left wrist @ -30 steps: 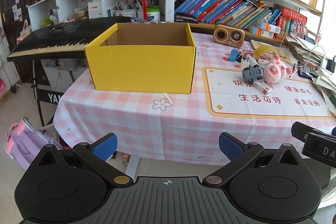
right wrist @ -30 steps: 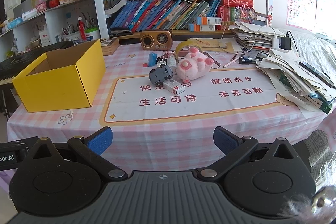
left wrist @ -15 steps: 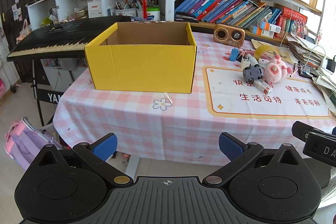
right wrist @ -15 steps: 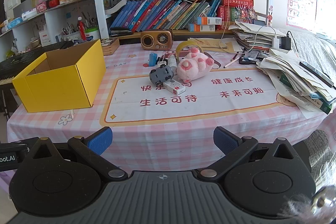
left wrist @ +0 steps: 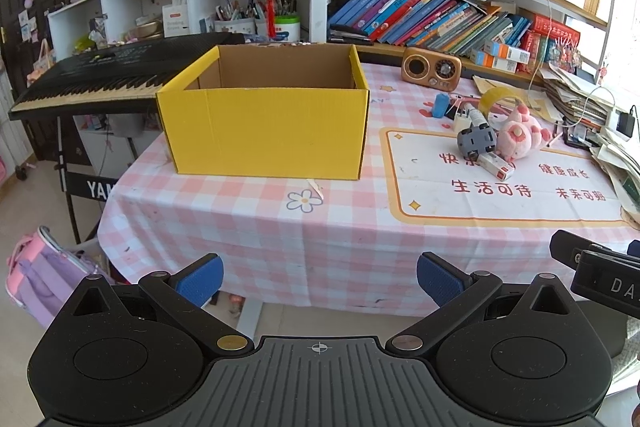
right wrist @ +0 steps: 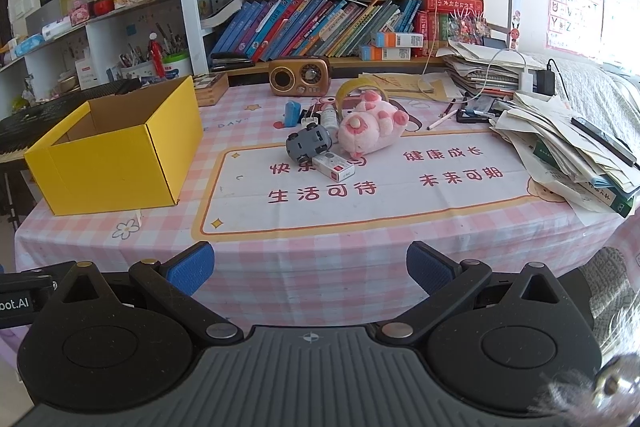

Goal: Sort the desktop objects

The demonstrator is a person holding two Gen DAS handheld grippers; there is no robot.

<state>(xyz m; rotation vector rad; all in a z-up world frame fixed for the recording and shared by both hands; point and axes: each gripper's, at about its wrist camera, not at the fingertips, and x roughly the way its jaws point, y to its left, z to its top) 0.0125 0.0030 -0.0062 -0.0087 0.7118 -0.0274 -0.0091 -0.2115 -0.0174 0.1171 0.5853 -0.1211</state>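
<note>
An open yellow cardboard box stands on the left of the pink checked table, nothing visible inside. Right of it lies a cluster: a grey toy car, a pink plush, a small white-and-red box, a blue eraser-like block, a white bottle and a tape roll. My left gripper hangs open before the table's front edge, below the box. My right gripper is open too, short of the edge, facing the cluster.
A brown retro radio sits at the back by the bookshelf. A paper and book stack fills the table's right side. A black keyboard stands left of the table, a pink-purple bag on the floor.
</note>
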